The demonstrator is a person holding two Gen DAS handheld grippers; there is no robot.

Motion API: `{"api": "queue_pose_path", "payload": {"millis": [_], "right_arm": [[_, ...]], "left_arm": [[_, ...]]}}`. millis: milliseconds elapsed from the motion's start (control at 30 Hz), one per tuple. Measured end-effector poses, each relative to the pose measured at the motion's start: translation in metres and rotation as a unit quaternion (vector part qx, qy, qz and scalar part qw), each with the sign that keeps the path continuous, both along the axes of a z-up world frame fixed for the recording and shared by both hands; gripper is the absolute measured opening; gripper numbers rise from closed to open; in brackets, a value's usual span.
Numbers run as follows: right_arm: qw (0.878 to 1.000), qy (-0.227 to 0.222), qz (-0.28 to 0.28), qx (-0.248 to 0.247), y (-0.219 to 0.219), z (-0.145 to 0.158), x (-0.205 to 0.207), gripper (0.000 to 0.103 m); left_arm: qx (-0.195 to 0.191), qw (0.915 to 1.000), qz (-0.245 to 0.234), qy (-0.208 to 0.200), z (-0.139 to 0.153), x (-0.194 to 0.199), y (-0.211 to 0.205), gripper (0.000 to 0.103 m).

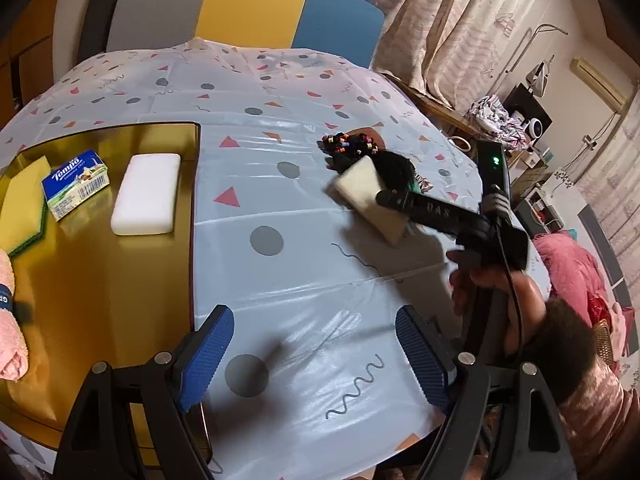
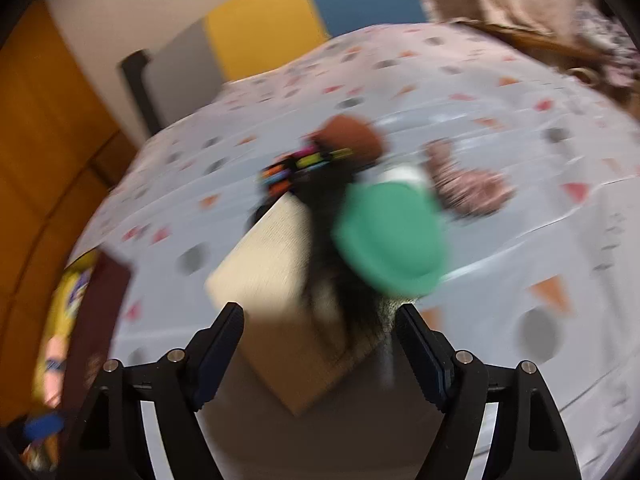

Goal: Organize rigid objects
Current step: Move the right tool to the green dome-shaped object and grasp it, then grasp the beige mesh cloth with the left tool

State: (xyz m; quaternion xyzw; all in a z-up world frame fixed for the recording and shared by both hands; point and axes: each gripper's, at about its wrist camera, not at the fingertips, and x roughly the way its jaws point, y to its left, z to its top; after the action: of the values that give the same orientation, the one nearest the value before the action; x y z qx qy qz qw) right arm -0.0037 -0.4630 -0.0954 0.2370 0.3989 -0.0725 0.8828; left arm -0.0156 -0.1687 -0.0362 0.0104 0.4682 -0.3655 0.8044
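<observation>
A cream rectangular block (image 1: 366,196) lies on the patterned tablecloth, seen blurred in the right wrist view (image 2: 272,268). Behind it is a heap: a string of coloured beads (image 1: 350,145), a brown disc (image 2: 352,136), a black fuzzy item (image 1: 394,168) and a green round lid (image 2: 390,240). My right gripper (image 2: 320,344) is open just before the block, its jaws wide apart; it also shows in the left wrist view (image 1: 394,199), held by a hand. My left gripper (image 1: 316,356) is open and empty above bare tablecloth. A gold tray (image 1: 100,280) at the left holds a white block (image 1: 146,199).
On the tray also lie a blue Tempo tissue pack (image 1: 76,184), a yellow-green sponge (image 1: 22,208) and a pink rolled towel (image 1: 10,324). A colour-panelled chair (image 1: 248,8) stands behind the table. Curtains and room clutter are at the right.
</observation>
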Motion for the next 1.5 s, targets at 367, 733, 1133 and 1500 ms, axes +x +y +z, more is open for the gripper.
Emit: {"api": "queue_pose_path", "payload": {"millis": [367, 733, 1133, 1500], "right_arm": [[0.997, -0.074, -0.033, -0.021, 0.001, 0.035, -0.047, 0.079], [0.994, 0.010, -0.111, -0.016, -0.071, 0.008, 0.022, 0.062], [0.997, 0.012, -0.073, -0.028, -0.061, -0.002, 0.019, 0.055], [0.993, -0.026, -0.104, -0.056, -0.062, -0.004, -0.056, 0.054]], "left_arm": [[0.001, 1.0000, -0.003, 0.000, -0.003, 0.002, -0.007, 0.084], [-0.002, 1.0000, -0.004, 0.004, -0.003, 0.002, -0.010, 0.084], [0.004, 0.9999, -0.003, 0.013, -0.005, 0.009, -0.020, 0.084], [0.002, 0.9994, -0.003, 0.034, -0.012, 0.044, -0.078, 0.085]]}}
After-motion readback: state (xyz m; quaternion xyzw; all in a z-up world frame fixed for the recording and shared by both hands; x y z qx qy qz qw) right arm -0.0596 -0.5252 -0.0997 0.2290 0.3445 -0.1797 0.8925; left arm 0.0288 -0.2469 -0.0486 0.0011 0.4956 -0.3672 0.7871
